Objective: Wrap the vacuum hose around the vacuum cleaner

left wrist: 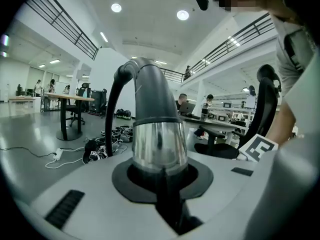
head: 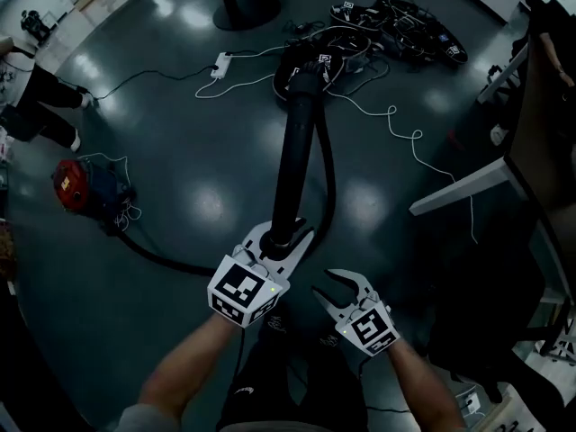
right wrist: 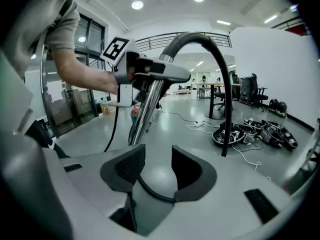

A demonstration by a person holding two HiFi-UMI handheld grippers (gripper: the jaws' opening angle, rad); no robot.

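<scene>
My left gripper (head: 281,238) is shut on the lower end of the vacuum wand (head: 295,142), a dark grey tube that rises steeply from the jaws. In the left gripper view its chrome section (left wrist: 156,146) fills the gap between the pads. The black hose (head: 329,174) leaves the wand's top, arcs down its right side, then runs along the floor to the red vacuum cleaner (head: 76,185) at the left. My right gripper (head: 340,288) hangs beside the left one, open and empty. In its own view the right gripper (right wrist: 152,166) faces the wand (right wrist: 142,114) and the hose arc (right wrist: 220,79).
A heap of cables and black gear (head: 396,25) lies on the floor ahead, with a white power strip (head: 219,64) and a loose white cable (head: 405,133). A desk edge (head: 468,183) juts in at the right. A person (head: 36,106) sits at the far left.
</scene>
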